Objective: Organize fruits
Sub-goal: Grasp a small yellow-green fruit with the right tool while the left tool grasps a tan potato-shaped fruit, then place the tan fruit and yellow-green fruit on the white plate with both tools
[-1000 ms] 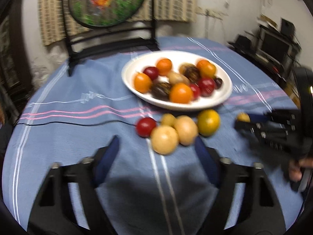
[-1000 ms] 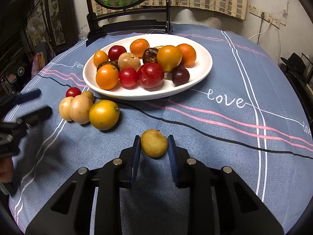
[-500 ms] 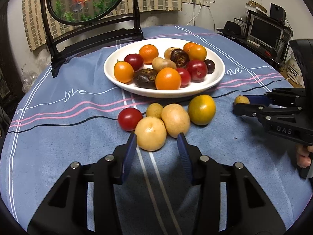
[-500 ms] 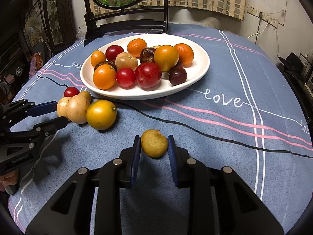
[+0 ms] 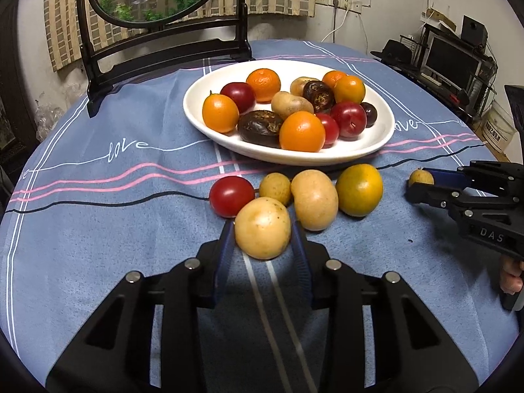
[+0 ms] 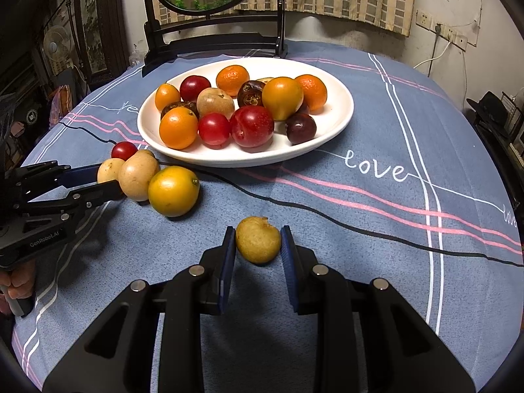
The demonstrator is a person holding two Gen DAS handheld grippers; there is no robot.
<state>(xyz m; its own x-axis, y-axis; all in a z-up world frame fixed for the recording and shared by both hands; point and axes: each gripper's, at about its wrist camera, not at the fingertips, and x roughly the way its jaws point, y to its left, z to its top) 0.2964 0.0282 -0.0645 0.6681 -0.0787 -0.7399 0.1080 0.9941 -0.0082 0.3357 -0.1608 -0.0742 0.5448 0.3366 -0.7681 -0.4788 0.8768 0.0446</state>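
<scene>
Left gripper (image 5: 263,229) clamps a tan round fruit (image 5: 263,236); right gripper (image 6: 258,240) clamps a small yellow fruit (image 6: 258,239). Lift straight up, avoiding neighbouring fruit, towards the plate (image 5: 370,145).

The desk (image 6: 376,229) wears a blue cloth with pink, white and black stripes and white "love" script. The plate (image 6: 337,98) is white, its fruits orange, red, tan and dark purple. The fingers (image 5: 226,255) carry blue pads.

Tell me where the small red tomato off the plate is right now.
The red tomato lies on the blue tablecloth, left end of the loose fruit cluster in the left wrist view, beside a small yellow fruit, just before the white plate.
</scene>
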